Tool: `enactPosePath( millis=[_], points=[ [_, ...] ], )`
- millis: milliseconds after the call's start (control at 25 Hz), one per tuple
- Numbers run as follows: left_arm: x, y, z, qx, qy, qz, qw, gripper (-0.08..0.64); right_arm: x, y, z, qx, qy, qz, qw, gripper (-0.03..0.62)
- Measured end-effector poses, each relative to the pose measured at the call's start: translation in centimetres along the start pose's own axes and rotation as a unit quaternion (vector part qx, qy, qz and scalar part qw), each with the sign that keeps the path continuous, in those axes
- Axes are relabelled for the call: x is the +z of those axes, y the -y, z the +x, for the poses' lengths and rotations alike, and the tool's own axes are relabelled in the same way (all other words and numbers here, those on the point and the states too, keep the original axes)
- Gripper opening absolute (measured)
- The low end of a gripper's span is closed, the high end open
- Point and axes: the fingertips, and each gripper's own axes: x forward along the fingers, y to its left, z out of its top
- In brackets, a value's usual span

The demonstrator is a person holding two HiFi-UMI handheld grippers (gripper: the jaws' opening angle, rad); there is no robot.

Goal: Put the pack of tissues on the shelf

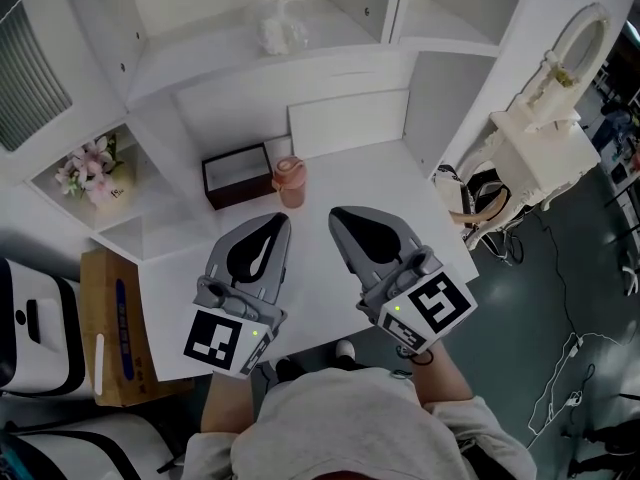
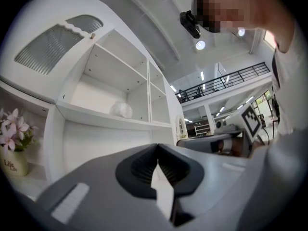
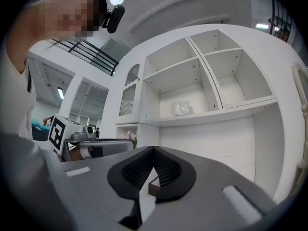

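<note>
On the upper white shelf (image 1: 330, 30) of the cabinet lies a crumpled white plastic pack of tissues (image 1: 283, 26), well apart from both grippers. Over the white table (image 1: 400, 183), the grey left gripper (image 1: 272, 226) and the grey right gripper (image 1: 342, 216) hover side by side. Each has its jaws pressed together with nothing between them. Near their tips stand a dark brown open box (image 1: 237, 174) and a pink lidded cup (image 1: 290, 181).

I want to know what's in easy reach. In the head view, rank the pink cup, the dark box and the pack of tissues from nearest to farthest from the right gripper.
From the right gripper:
1. pink cup: on the desk, just ahead and to the left.
2. dark box: on the desk, left of the cup.
3. pack of tissues: up on the shelf, at the back.
</note>
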Motion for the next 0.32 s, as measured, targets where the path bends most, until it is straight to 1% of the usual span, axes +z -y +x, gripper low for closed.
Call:
enactPosePath(
  millis=[320],
  points=[
    [0.53,-0.01,-0.31,-0.001,0.002,0.000,1.0000,0.000,0.56,-0.43,-0.01,-0.001,0.002,-0.003,1.000,0.002]
  ],
)
